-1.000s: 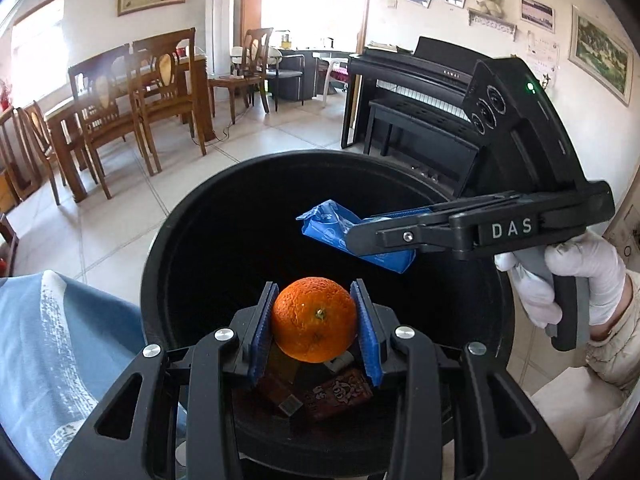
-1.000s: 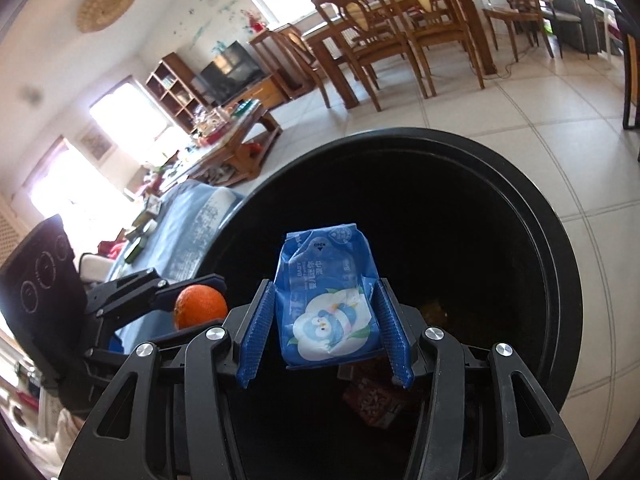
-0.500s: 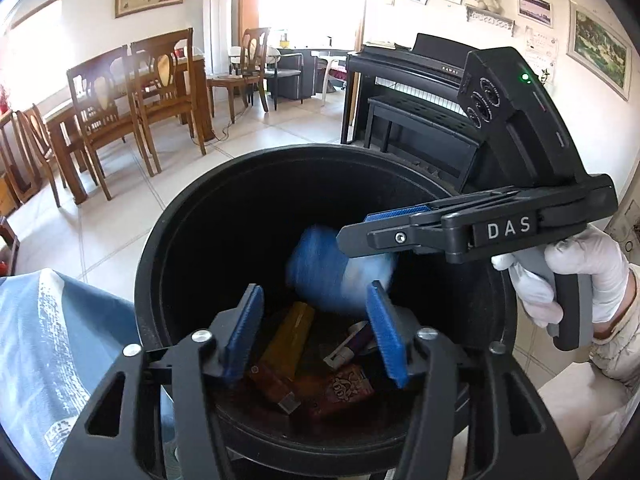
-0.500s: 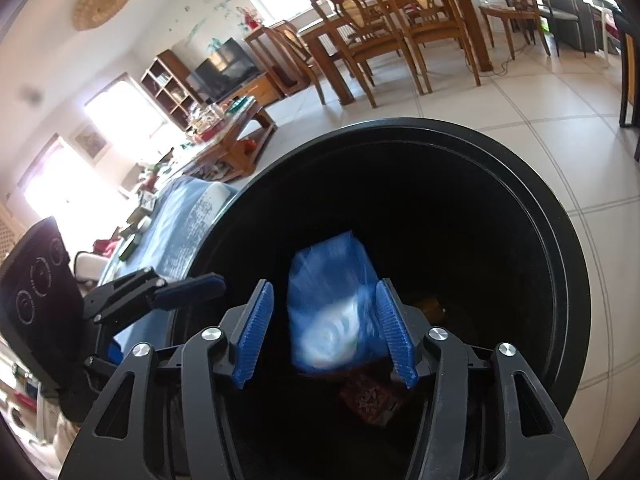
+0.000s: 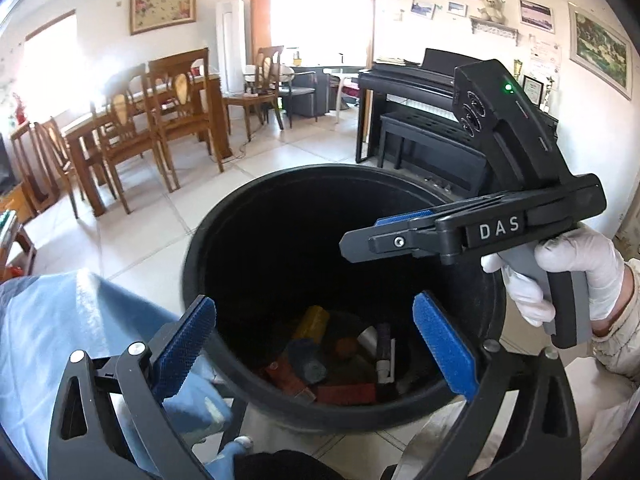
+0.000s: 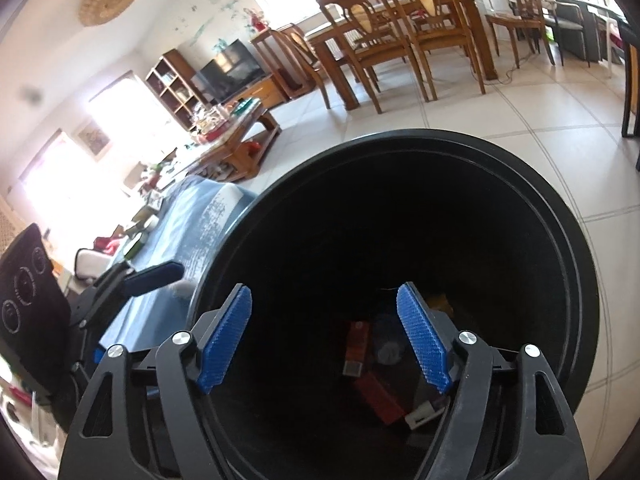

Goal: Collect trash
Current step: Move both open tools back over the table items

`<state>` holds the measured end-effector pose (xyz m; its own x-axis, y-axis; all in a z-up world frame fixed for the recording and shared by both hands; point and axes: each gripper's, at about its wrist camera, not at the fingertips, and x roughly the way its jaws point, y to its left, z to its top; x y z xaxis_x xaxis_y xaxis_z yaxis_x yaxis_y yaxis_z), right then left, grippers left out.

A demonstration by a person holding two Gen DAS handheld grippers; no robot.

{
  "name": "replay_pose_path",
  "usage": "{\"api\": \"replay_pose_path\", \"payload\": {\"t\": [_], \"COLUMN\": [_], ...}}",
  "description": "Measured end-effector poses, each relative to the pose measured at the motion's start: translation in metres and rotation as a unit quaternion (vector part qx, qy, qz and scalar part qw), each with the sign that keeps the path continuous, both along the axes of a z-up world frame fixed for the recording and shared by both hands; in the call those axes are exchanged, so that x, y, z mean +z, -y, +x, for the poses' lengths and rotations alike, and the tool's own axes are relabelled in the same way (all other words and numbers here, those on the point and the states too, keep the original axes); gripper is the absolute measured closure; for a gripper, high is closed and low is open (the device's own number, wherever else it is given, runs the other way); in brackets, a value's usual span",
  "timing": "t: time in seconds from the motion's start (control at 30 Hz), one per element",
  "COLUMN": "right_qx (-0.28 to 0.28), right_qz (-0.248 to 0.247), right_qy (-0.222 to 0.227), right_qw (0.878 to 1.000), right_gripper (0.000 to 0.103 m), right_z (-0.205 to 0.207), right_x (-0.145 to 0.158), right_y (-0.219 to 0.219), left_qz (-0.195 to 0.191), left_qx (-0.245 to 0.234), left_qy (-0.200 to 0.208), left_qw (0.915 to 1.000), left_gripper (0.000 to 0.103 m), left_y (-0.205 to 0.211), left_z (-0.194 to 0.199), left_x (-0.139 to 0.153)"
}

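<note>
Both grippers stood released over the black bin, and the trash lay at its bottom.

The left gripper (image 5: pixel 314 344) had its jaws spread wide, just opened, with nothing between the blue pads. The right gripper (image 6: pixel 324 338) also had its jaws just opened and apart, holding nothing; a white-gloved hand (image 5: pixel 576 276) held it by its grip. The black bin (image 5: pixel 208 240) stood on the tiled floor (image 6: pixel 500 116), just beside a light blue cloth (image 5: pixel 52 320). Inside the bin lay the trash (image 5: pixel 320 364): a yellow item, red packets, a blue packet, a small orange and a white piece, all dim and a little blurred.
</note>
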<state>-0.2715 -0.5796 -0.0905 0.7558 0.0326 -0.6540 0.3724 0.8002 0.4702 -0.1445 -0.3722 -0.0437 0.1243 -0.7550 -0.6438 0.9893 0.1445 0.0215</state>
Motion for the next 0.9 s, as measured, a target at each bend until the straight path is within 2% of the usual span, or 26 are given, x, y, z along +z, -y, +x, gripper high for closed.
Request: {"api": "replay_pose_path", "payload": {"t": [0.1,0.23,0.37,0.57,0.67,0.77,0.9], "right_qx": [0.008,0.026,0.047,0.103,0.134,0.162,0.214], "right_qz": [0.003,0.000,-0.005,-0.027,-0.037,-0.052,-0.100], "right_qy": [0.003,0.005,0.006,0.004,0.006,0.004,0.001], "right_qw": [1.000,1.000,0.999,0.994,0.990,0.985,0.972], "right_gripper": [0.021,0.019,0.013,0.012,0.007,0.007,0.007], "right_z": [0.009,0.027,0.051,0.098,0.120,0.140,0.172], "right_x": [0.003,0.011,0.021,0.034,0.039,0.043,0.050], "right_y": [-0.008,-0.024,-0.045,-0.096,-0.123,-0.148,-0.193], "left_qz": [0.003,-0.004,-0.010,-0.011,-0.013,-0.013,-0.011], "left_qx": [0.017,0.048,0.078,0.126,0.150,0.173,0.206], "left_qy": [-0.002,-0.001,-0.006,-0.008,-0.010,-0.011,-0.010], "left_qw": [0.9999,0.9988,0.9969,0.9919,0.9886,0.9848,0.9785], "left_gripper": [0.005,0.005,0.005,0.005,0.005,0.005,0.005], "left_y": [-0.014,-0.040,-0.065,-0.105,-0.128,-0.152,-0.185], "left_z": [0.010,0.026,0.043,0.066,0.079,0.090,0.110], "left_x": [0.004,0.010,0.015,0.018,0.019,0.020,0.021]}}
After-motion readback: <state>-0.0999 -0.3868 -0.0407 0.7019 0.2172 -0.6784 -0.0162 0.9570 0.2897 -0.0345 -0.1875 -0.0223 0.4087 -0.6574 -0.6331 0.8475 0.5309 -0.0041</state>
